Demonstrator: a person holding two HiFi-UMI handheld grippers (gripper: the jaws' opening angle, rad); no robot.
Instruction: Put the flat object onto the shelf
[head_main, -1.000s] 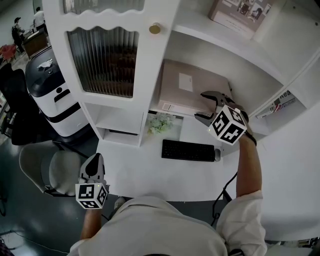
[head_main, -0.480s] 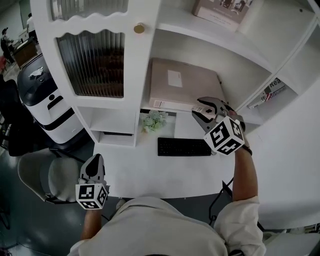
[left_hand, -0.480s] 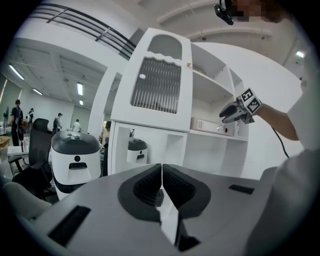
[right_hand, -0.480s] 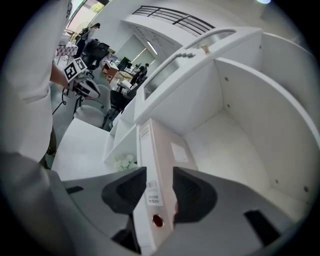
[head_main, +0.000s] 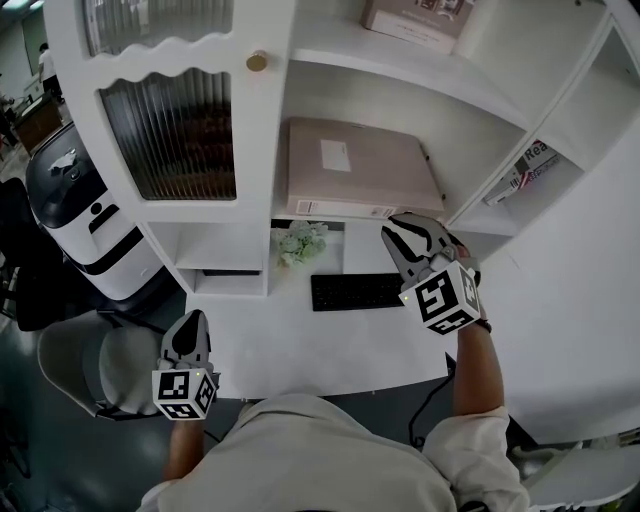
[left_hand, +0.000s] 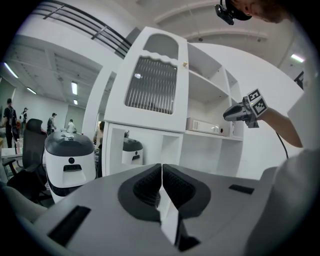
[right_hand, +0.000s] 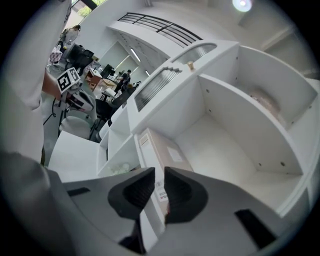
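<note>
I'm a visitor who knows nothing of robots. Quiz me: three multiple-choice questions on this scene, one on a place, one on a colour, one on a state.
1. Where is the beige binder? A on the shelf; B on the chair; C on the floor.
2. What colour is the keyboard? A white; B black; C red.
3. How are the left tongs? A wide open; B gripping a plant; C shut, empty.
Answers: 1 A, it lies flat there. 2 B, black against the white desk. 3 C, they close together with nothing between.

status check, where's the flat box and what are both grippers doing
Left gripper shut, empty. Right gripper jaws have just been closing, nothing between them. Flat box lying on shelf. Nothing in the way.
</note>
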